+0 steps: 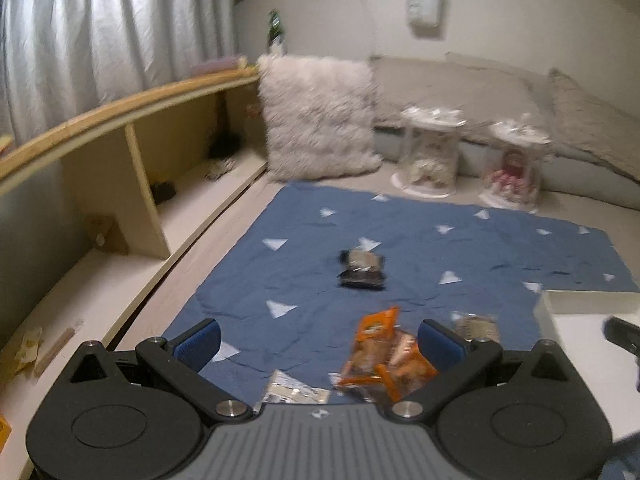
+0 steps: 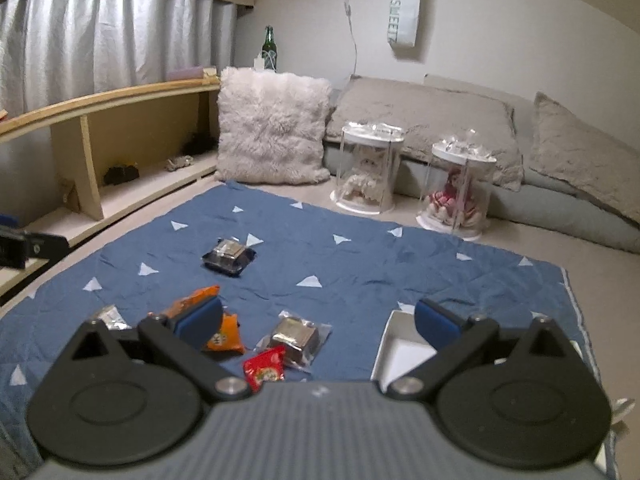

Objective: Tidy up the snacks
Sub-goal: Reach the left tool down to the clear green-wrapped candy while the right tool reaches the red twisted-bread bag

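While both the left gripper (image 1: pixel 318 336) and the right gripper (image 2: pixel 318 318) hover wide and empty, no snack is picked yet; the orange packets (image 1: pixel 384 360), blurred, lie scattered on the blue cloth (image 2: pixel 360 264), probably bound for the white box (image 2: pixel 394 346)

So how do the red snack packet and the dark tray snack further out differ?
The red packet is a small soft pouch lying close to the right gripper; the dark tray snack is a rigid black tray with a clear lid, bigger, and farther out. Both rest on the blue mat, ungripped.
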